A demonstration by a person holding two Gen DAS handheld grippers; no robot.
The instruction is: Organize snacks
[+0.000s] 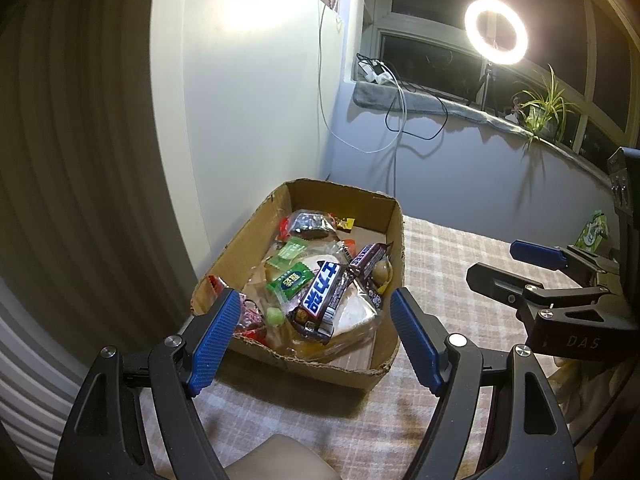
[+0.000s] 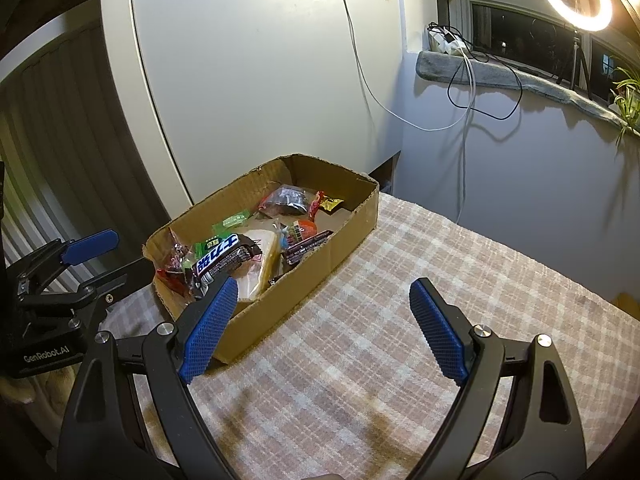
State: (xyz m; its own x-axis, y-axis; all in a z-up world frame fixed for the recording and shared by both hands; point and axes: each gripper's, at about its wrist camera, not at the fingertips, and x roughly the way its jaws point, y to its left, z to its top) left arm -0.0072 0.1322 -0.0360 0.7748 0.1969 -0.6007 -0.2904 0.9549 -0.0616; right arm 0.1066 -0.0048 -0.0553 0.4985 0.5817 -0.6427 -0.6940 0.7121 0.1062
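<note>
A shallow cardboard box (image 1: 396, 240) (image 2: 352, 220) sits on the plaid cloth and holds several wrapped snacks. Among them lie a dark candy bar with blue and white lettering (image 1: 322, 298) (image 2: 222, 258), green packets (image 1: 291, 280) and a wrapped sandwich (image 2: 262, 260). My left gripper (image 1: 314, 312) hangs open over the near end of the box, with nothing between its blue pads. My right gripper (image 2: 322, 304) stands open above the cloth beside the box's near right corner, also empty. Each gripper shows at the other view's edge.
A green snack packet (image 1: 594, 234) lies on the cloth at the far right, behind the right gripper. A white cabinet (image 2: 260, 80) stands behind the box. Cables (image 2: 464, 92) hang from the window sill, where a ring light (image 1: 496, 32) and a plant (image 1: 546, 108) stand.
</note>
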